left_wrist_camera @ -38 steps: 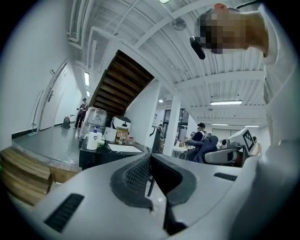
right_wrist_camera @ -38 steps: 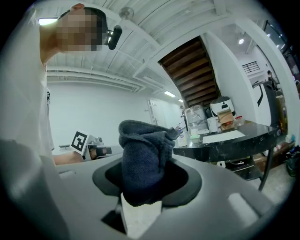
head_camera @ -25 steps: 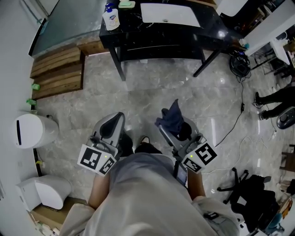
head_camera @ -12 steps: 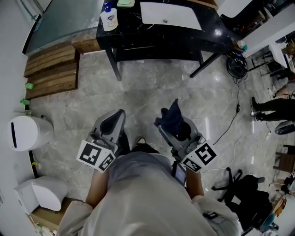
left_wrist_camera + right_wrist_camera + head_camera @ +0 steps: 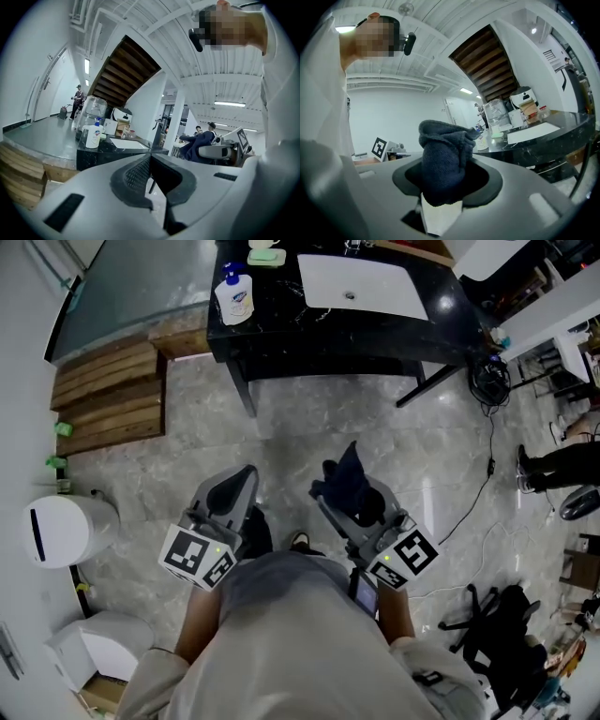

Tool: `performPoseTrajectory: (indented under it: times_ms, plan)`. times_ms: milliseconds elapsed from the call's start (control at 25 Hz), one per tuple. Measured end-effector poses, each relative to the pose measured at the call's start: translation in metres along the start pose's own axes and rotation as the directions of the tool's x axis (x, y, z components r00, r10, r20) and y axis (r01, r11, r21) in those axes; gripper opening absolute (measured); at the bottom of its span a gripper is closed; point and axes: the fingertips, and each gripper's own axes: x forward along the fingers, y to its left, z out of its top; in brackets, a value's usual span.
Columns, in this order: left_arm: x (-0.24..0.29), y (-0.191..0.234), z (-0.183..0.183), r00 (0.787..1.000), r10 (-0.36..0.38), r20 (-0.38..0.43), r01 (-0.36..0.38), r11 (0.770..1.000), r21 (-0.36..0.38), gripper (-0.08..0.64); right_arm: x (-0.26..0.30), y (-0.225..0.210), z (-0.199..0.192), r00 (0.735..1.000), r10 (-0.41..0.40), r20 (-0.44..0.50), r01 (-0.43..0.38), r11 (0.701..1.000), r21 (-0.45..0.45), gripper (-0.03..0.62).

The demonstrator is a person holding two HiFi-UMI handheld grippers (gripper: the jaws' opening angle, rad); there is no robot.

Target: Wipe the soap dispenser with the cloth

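Step in hand, as I judge it: the approach. No wiping yet.

- Dispenser (image 5: 233,298) stands upright on the far-left corner of the table (image 5: 375,320), well apart from both grippers.
- Right gripper (image 5: 354,504) is clenched on the cloth (image 5: 348,479). The cloth bunches up out of the jaws.
- Left gripper (image 5: 234,486) has its jaws pressed together with nothing between them.

Next move, likely: get near the table and bring the cloth against the bottle. The left gripper would have to part its jaws to steady it, since a light bottle may slide or tip.

Materials:
- Cloth: dark blue, thick nubby terry, soft folds.
- Dispenser: white plastic, blue pump and label, rounded shoulders.
- Table: glossy black stone top with pale veins and an inset white rectangular basin (image 5: 361,285).
- Floor (image 5: 309,432): polished grey marble-look tile.
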Motion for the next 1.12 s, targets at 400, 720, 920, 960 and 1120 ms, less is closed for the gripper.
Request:
performPoseTrajectory:
  times_ms: [400, 720, 920, 960, 1120]
  plan:
    - [0.017, 0.091, 0.042, 0.997, -0.073, -0.004, 0.073, 0.997, 0.024, 0.008, 0.096, -0.010, 0.022, 0.999, -0.051, 0.008, 0.051, 0.999, 0.003, 0.172]
    - [0.014, 0.157, 0.067, 0.994, -0.106, 0.003, 0.105, 0.993, 0.046, 0.008, 0.166, 0.002, 0.036, 0.999, -0.032, -0.005, 0.031, 0.999, -0.036, 0.173]
    - [0.003, 0.194, 0.072, 0.996, -0.088, 0.006, 0.087, 0.994, 0.069, 0.008, 0.190, 0.006, 0.041, 0.999, -0.037, -0.001, 0.037, 0.998, -0.052, 0.173]
    - [0.002, 0.200, 0.073, 0.996, -0.083, 0.008, 0.083, 0.994, 0.067, 0.008, 0.194, 0.006, 0.042, 0.999, -0.036, -0.002, 0.036, 0.998, -0.055, 0.175]
    - [0.005, 0.213, 0.083, 0.996, -0.087, 0.011, 0.086, 0.994, 0.067, 0.008, 0.207, 0.005, 0.046, 0.999, -0.036, 0.002, 0.037, 0.998, -0.054, 0.173]
